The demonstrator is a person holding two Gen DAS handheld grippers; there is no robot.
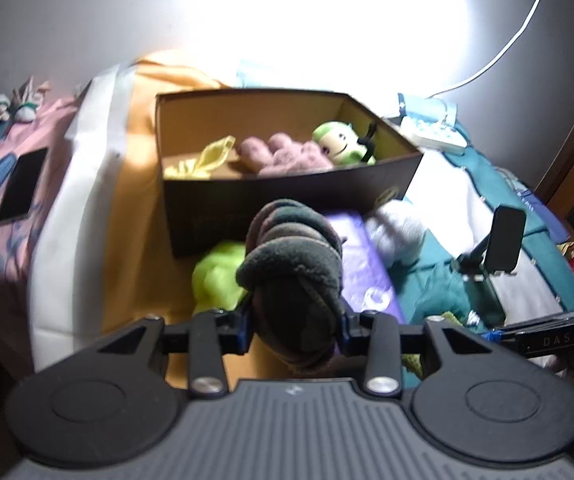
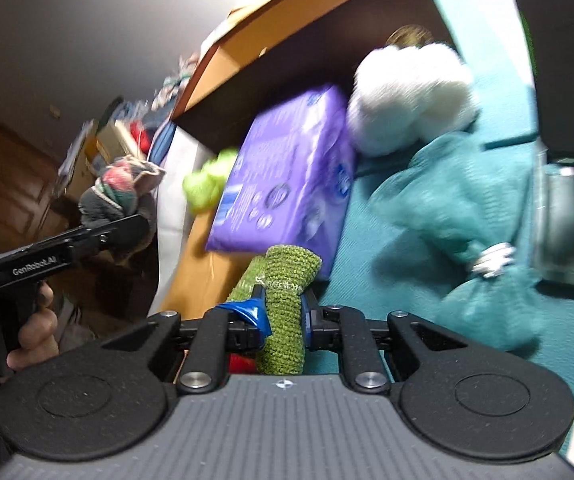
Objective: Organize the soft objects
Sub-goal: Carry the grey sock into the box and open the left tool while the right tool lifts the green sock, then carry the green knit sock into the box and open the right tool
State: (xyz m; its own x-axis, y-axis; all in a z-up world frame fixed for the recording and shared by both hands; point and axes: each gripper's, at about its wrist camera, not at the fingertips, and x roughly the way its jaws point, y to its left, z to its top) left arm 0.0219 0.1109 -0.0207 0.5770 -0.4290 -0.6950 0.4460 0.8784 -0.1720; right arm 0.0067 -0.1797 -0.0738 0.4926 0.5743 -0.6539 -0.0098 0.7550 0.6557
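Observation:
My left gripper (image 1: 295, 320) is shut on a dark grey and brown fleece bundle (image 1: 291, 264), held just in front of the brown cardboard box (image 1: 271, 208). The box holds a yellow cloth (image 1: 207, 158), a pink plush (image 1: 283, 154) and a green plush (image 1: 341, 144). My right gripper (image 2: 285, 312) is shut on a green knitted piece (image 2: 283, 300), low over the bed. In the right wrist view the left gripper (image 2: 99, 232) carries the bundle (image 2: 121, 196) at left. A purple soft pack (image 2: 287, 176), a white fluffy item (image 2: 407, 100), a teal mesh pouf (image 2: 467, 232) and a lime fluffy item (image 2: 205, 184) lie beside the box (image 2: 307, 60).
A black phone (image 1: 21, 186) lies on the pink bedding at left. A phone on a small tripod (image 1: 501, 244) stands on the teal blanket (image 1: 547, 264) at right. A white power strip (image 1: 433, 134) and cable sit behind the box. Something red (image 2: 241, 364) shows under my right gripper.

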